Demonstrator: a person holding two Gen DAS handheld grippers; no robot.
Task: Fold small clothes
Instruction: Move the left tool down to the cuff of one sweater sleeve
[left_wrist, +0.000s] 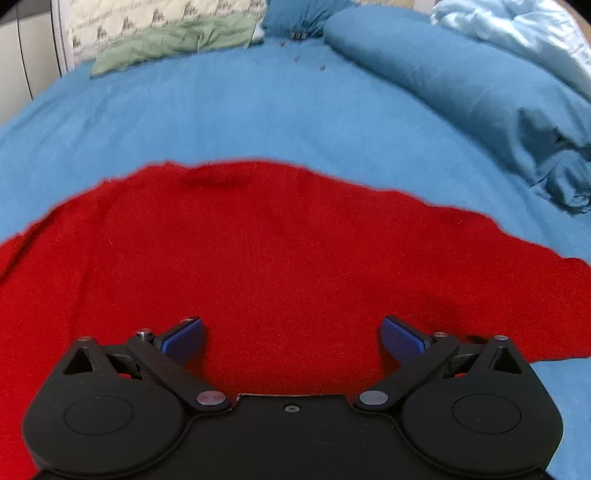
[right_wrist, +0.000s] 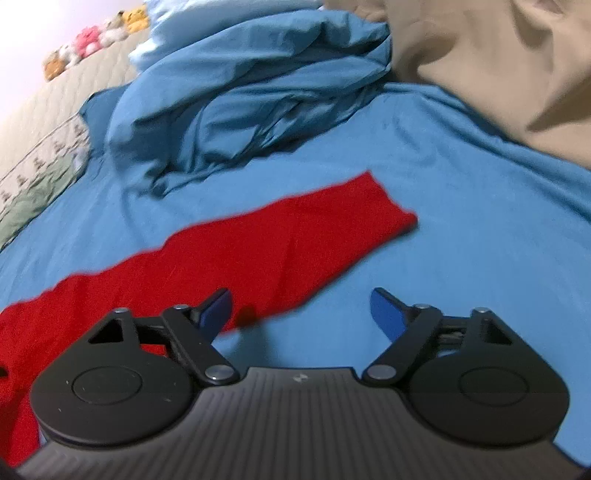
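Observation:
A red garment (left_wrist: 258, 251) lies spread flat on the blue bed sheet (left_wrist: 221, 118). My left gripper (left_wrist: 291, 338) is open and empty, hovering just above the garment's near part. In the right wrist view one red sleeve (right_wrist: 295, 240) stretches out to the right across the sheet (right_wrist: 461, 240). My right gripper (right_wrist: 301, 312) is open and empty, just above the sleeve's near edge, with its left finger over the red cloth and its right finger over bare sheet.
A bunched blue duvet (left_wrist: 461, 92) lies at the right, also in the right wrist view (right_wrist: 251, 92). A green cloth (left_wrist: 173, 44) and a patterned pillow (left_wrist: 147, 18) sit at the far edge. A tan blanket (right_wrist: 498, 66) lies at the upper right. Plush toys (right_wrist: 96, 37) line the far left.

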